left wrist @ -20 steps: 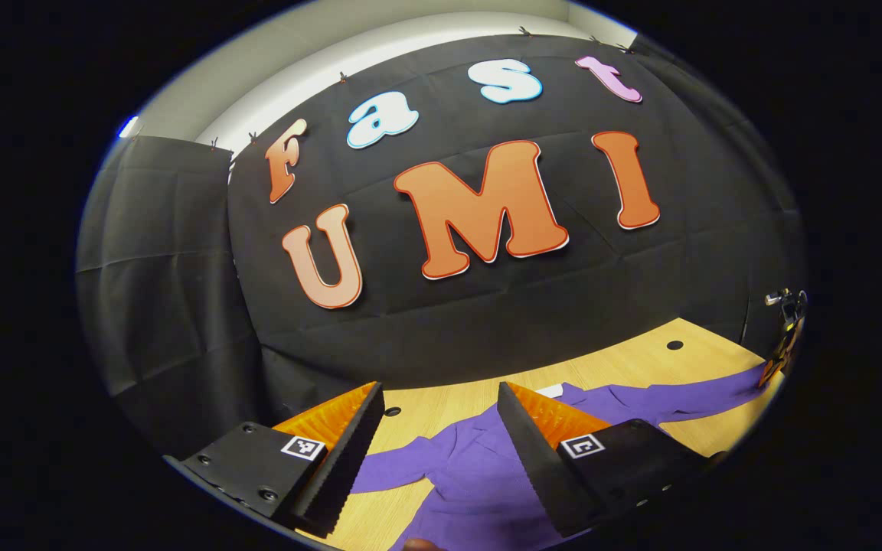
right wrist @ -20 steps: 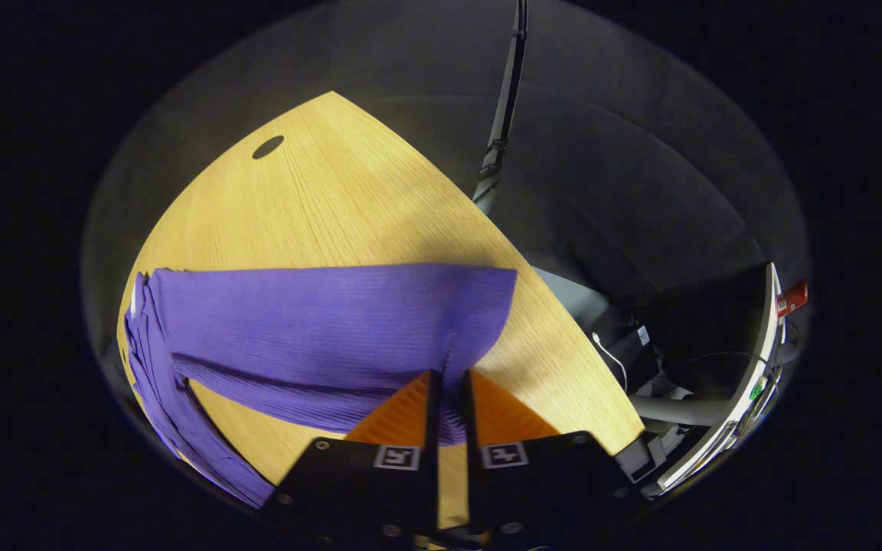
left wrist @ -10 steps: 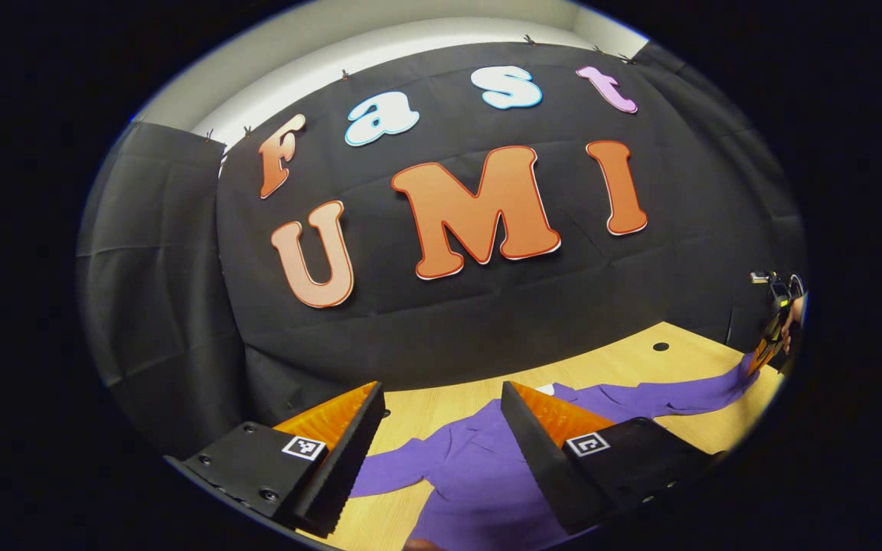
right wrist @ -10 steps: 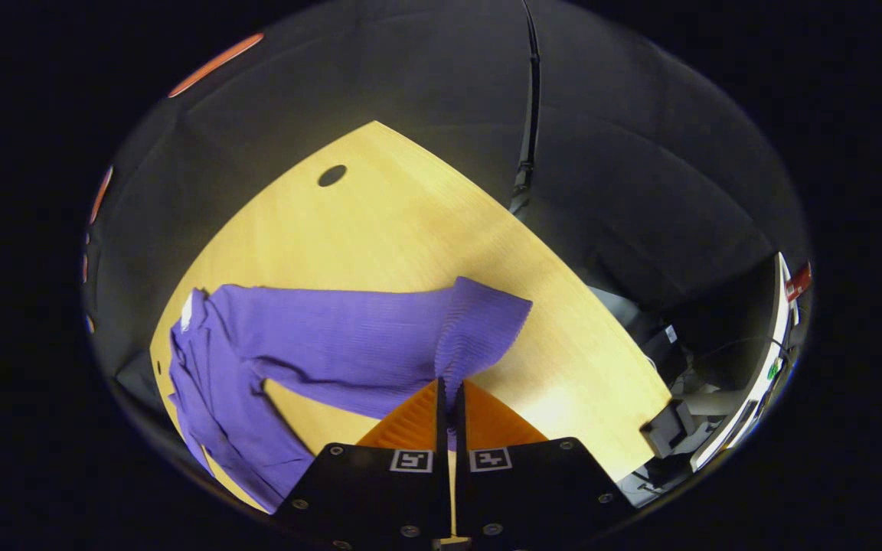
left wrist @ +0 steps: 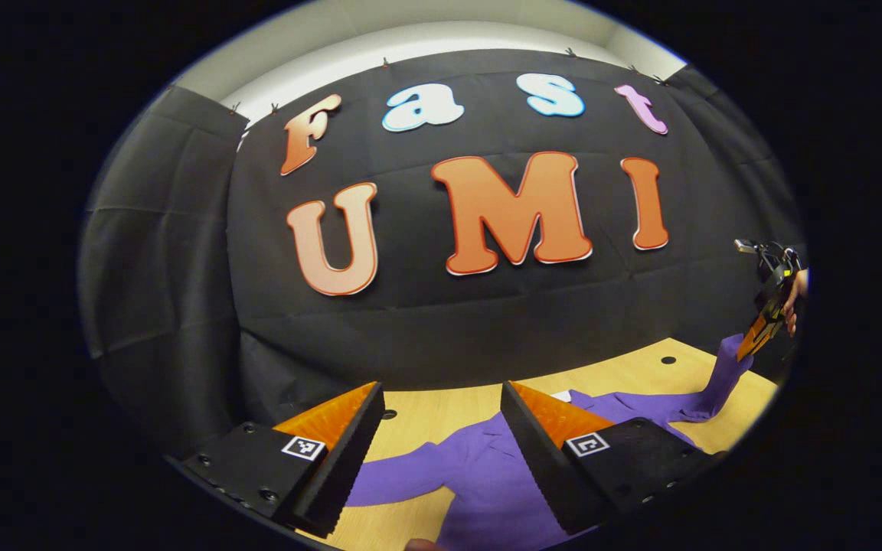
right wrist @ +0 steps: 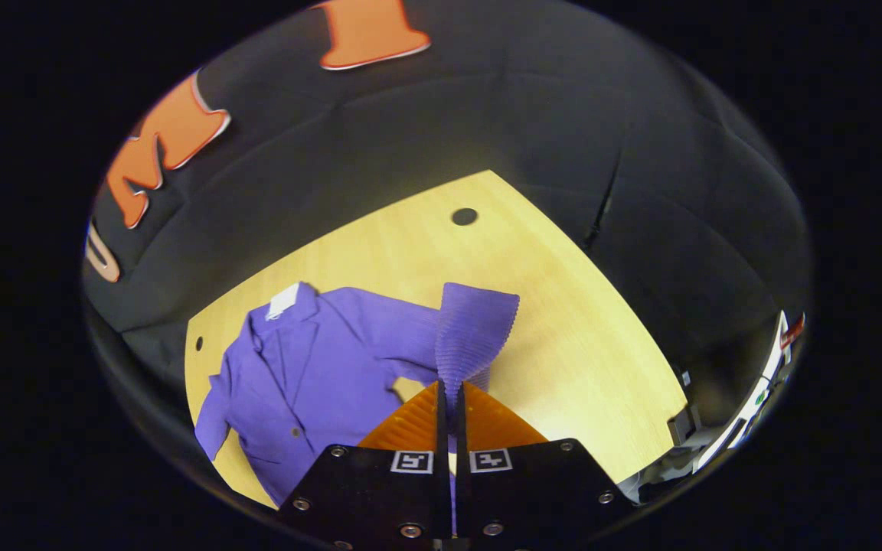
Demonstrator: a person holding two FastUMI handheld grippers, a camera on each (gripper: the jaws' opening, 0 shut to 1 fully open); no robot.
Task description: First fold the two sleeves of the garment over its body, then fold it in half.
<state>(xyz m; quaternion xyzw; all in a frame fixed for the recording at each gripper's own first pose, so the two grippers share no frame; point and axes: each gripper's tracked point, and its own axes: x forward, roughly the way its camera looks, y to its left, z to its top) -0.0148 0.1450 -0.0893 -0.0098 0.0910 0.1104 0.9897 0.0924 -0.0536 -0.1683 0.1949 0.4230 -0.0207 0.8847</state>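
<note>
Purple garment [right wrist: 311, 375] lies spread on the wooden table [right wrist: 563, 337], collar toward the booth wall. Right gripper [right wrist: 449, 398] is clamped on the sleeve [right wrist: 475, 329] cuff, lifting it above the table. Left gripper [left wrist: 441, 398] hovers with jaws wide apart over the garment's body, holding nothing.

Left gripper [left wrist: 441, 398] hovering over wooden tabletop [left wrist: 449, 409], jaws wide apart, nothing between them. Purple shirt [left wrist: 487, 474] spread flat below. Far right: sleeve [left wrist: 720, 379] lifted off the tabletop, its cuff pinched by right gripper [left wrist: 755, 343], held in a hand [left wrist: 793, 302].
</note>
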